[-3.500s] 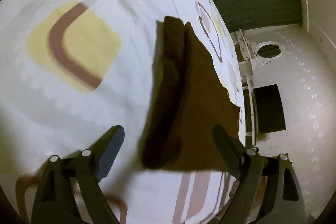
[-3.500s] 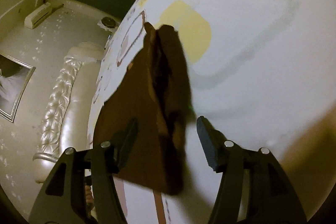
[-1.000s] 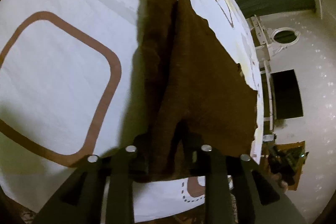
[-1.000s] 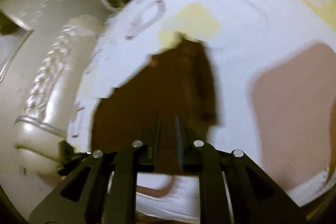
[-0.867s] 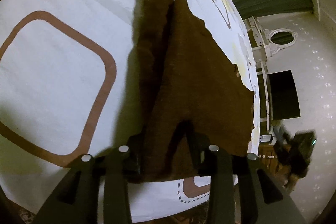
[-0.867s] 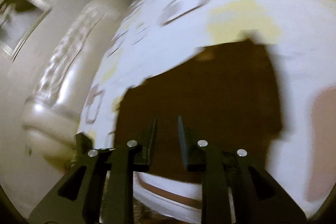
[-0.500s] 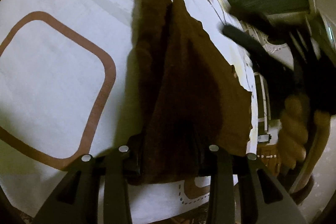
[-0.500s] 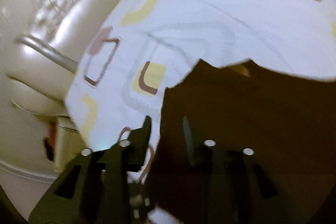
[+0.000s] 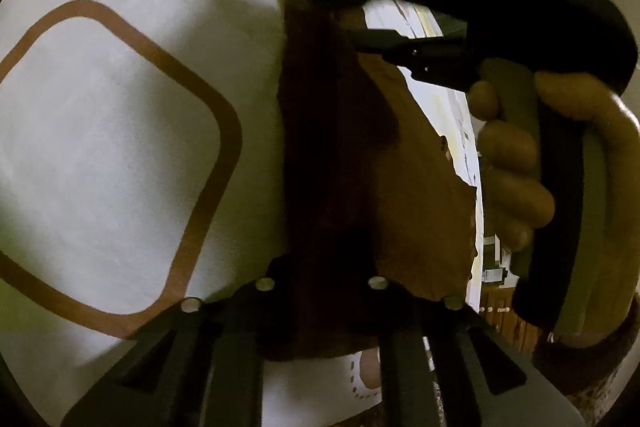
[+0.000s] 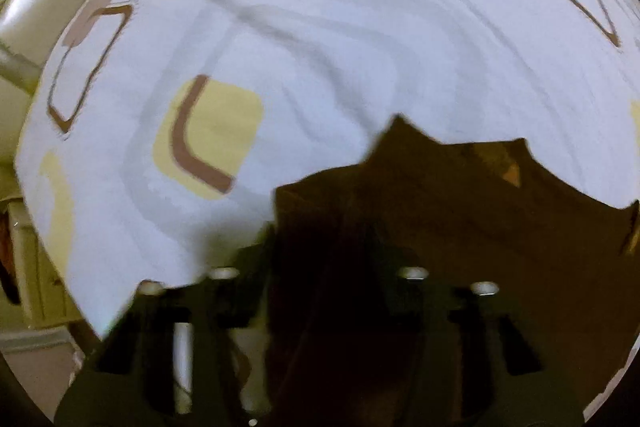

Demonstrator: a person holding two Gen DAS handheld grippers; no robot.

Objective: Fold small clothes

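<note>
Left gripper (image 9: pixel 320 267) and right gripper (image 10: pixel 320 259) are both closing on the brown cloth (image 9: pixel 344 163) (dark, so contact is unclear). Secure both pinches before lifting off the bed (image 9: pixel 100 131), keeping the edges aligned.

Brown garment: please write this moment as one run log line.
brown garment on bed sheet | left claw closing on near edge | right claw closing on far end

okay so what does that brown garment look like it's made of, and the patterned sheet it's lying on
Brown garment: probably a soft knit or fleece; its surface looks matte and slightly fuzzy and it drapes in thick folds, though the light is dim. Patterned sheet: likely smooth woven cotton or a blend; flat, matte, with shallow wrinkles and printed brown and yellow squares.
</note>
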